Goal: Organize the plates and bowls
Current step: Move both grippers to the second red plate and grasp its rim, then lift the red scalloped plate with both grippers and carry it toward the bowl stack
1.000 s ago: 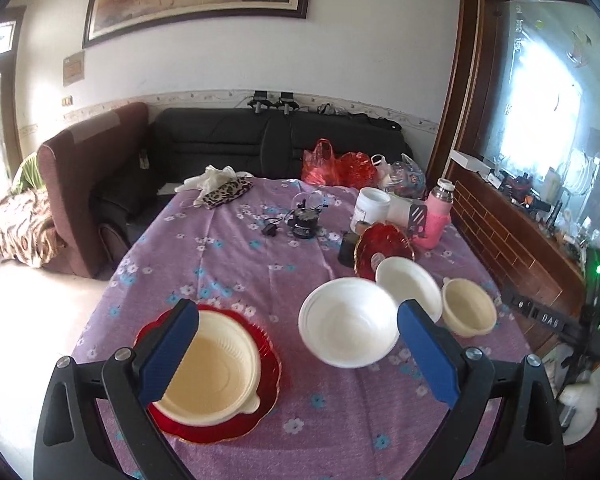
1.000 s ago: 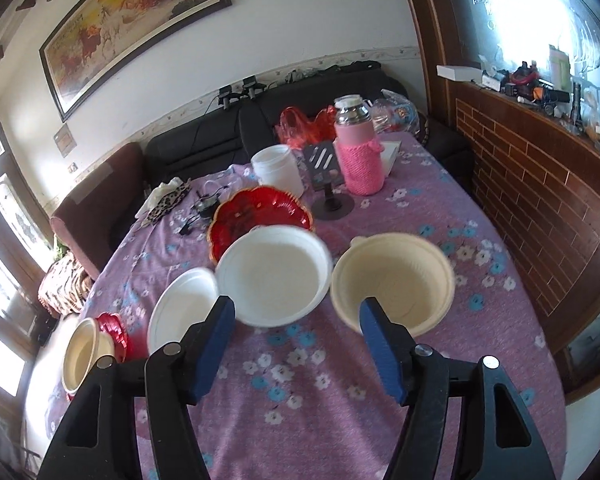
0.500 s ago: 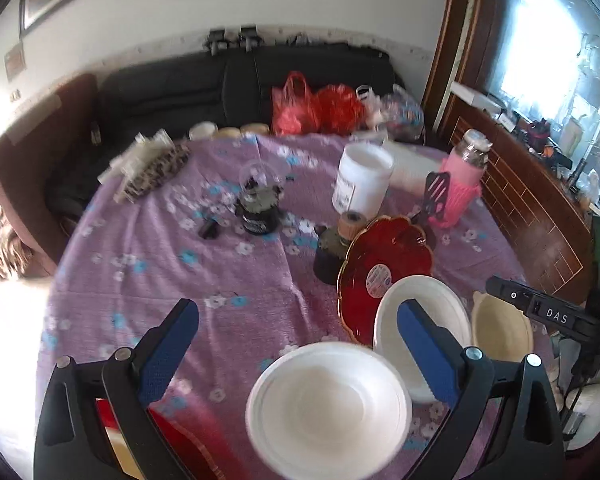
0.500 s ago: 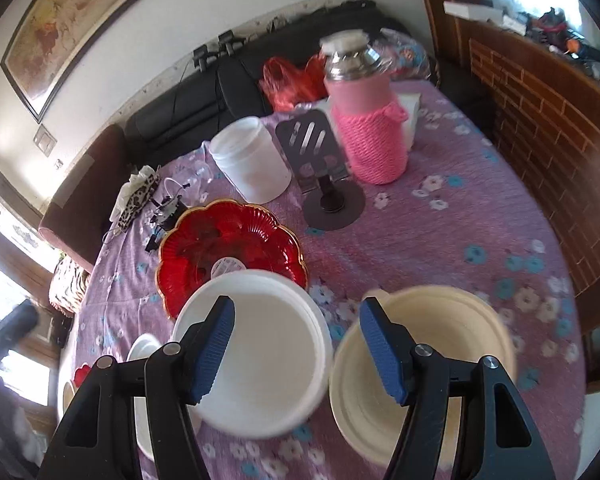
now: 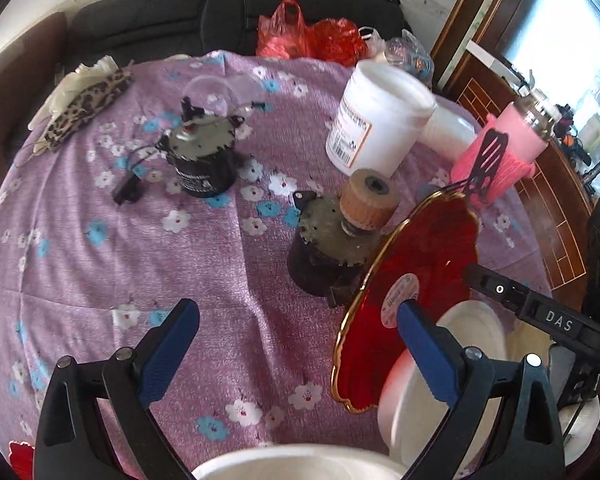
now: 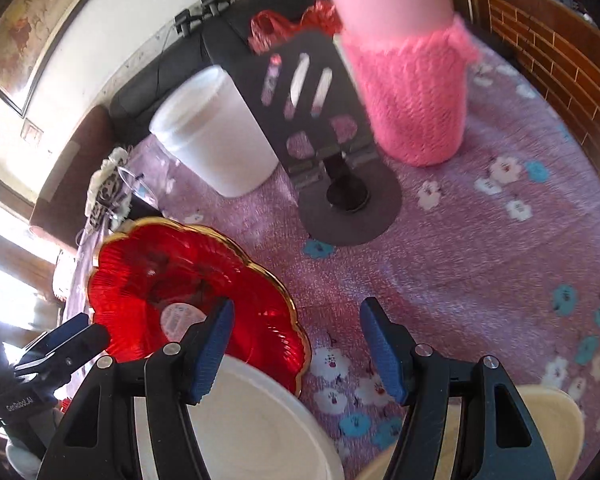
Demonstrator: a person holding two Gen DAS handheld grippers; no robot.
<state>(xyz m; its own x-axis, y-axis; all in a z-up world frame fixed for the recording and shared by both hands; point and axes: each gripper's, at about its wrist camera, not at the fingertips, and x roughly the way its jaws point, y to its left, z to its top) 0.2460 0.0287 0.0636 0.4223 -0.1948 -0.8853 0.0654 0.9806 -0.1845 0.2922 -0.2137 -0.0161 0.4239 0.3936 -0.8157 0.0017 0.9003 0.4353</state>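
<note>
A red scalloped plate with a gold rim [image 5: 416, 276] stands tilted, leaning on a dark motor-like part [image 5: 324, 248]. My left gripper [image 5: 298, 332] is open above the cloth, its right finger [image 5: 424, 348] in front of that plate's lower edge. A white bowl [image 5: 480, 340] lies just right of the plate, and another white bowl's rim [image 5: 296, 464] shows at the bottom edge. In the right wrist view my right gripper [image 6: 296, 320] is open and empty over the red plate [image 6: 172, 276] and bare cloth. Below it are a white bowl [image 6: 260, 424] and a cream bowl [image 6: 552, 412].
A purple flowered tablecloth [image 5: 100, 248] covers the table. Behind the dishes stand a white jar [image 6: 216, 136], a black phone stand [image 6: 340, 184] and a pink knit-covered bottle [image 6: 408, 80]. A second motor with wires [image 5: 200, 156] and a leopard-print pouch [image 5: 84, 108] lie farther left.
Both grippers have moved forward over the table and tipped downward. The red plate, jar and bottle now loom larger; the cream bowl on the near red plate has left the left wrist view.
</note>
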